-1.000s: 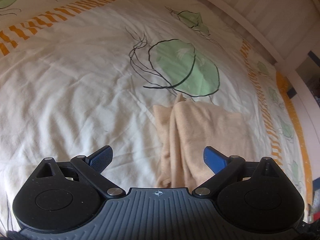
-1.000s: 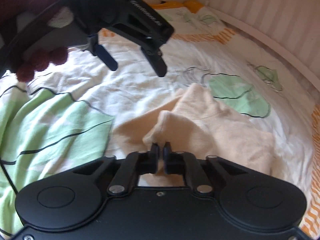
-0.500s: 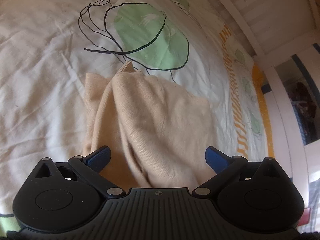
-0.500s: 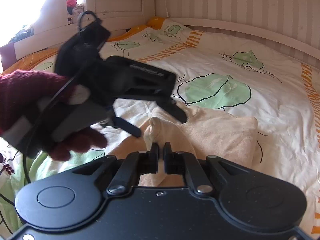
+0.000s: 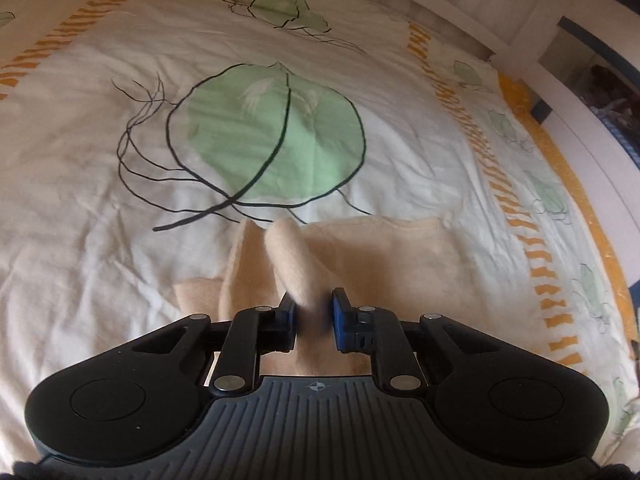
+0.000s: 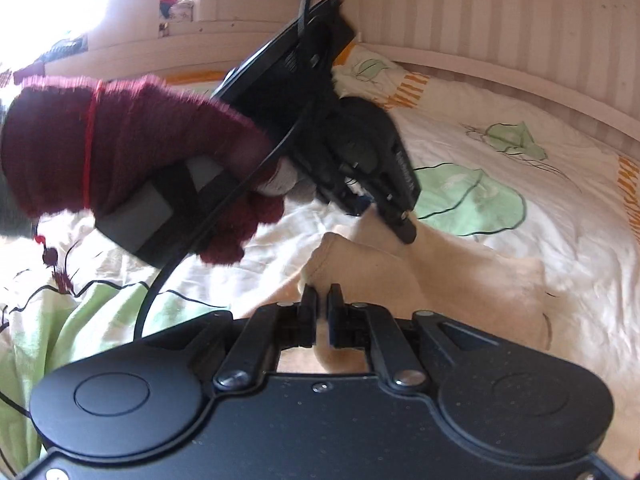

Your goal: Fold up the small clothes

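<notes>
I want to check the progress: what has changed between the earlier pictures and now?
The left gripper came down to the beige garment, and its jaws, wide open before, are closing around a raised fold of it. The right gripper stayed shut on its own fold. The garment still lies on the leaf-print bedcover.

The person is wearing a fuzzy maroon knit glove [image 6: 120, 148] with a red thread, and both handheld grippers, left gripper [image 5: 313, 318] and right gripper [image 6: 322, 312], are showing matte black bodies, silver screws and blue pads.
</notes>
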Tool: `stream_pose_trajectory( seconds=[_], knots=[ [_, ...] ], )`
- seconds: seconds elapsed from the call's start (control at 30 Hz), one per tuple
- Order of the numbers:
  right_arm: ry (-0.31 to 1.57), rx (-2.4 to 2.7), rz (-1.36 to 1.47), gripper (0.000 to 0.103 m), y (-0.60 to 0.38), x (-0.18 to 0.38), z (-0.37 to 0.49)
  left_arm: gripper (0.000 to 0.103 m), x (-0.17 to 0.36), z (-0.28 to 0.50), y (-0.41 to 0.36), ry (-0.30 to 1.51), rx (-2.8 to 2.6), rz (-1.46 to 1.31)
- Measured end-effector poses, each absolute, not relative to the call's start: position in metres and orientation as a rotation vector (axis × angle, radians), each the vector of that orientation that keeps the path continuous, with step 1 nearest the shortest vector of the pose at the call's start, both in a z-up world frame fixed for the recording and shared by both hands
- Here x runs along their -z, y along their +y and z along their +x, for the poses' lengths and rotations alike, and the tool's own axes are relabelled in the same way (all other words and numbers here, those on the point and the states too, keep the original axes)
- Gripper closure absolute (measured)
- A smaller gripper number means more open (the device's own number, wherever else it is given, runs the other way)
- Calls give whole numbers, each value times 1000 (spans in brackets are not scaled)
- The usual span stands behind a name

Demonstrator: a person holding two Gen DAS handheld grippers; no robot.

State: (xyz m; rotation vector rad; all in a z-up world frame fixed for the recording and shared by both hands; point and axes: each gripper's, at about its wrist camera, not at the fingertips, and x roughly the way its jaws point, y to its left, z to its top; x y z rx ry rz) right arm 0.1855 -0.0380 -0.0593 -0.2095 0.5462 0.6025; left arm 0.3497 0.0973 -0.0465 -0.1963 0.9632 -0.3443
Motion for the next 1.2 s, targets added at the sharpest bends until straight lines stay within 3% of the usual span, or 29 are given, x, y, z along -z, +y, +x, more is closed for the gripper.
stream_pose_trajectory(
  seconds=[0.17,0.23,0.3,0.37,0.43,0.53,0.83,1.2],
  knots=[
    [604,-609,-235,92,-17,83,197,85,67,355,119,1009,263,-247],
    [638,-627,-253,87,-14,90,199,83,70,350,125,1005,244,-289],
    [658,-639,-258,78,-15,92,196,68,68,342,130,997,224,-316],
    [663,-650,-253,72,-20,90,187,29,63,333,133,983,210,-323],
    [670,-661,-245,59,-28,86,179,20,58,321,137,974,216,-351],
    [670,-663,-218,58,-43,76,162,10,51,298,144,971,193,-396],
    [659,-579,-123,58,-95,43,140,8,28,248,139,954,208,-433],
    [705,-505,161,58,-167,36,174,8,47,249,118,983,290,-495]
  ],
)
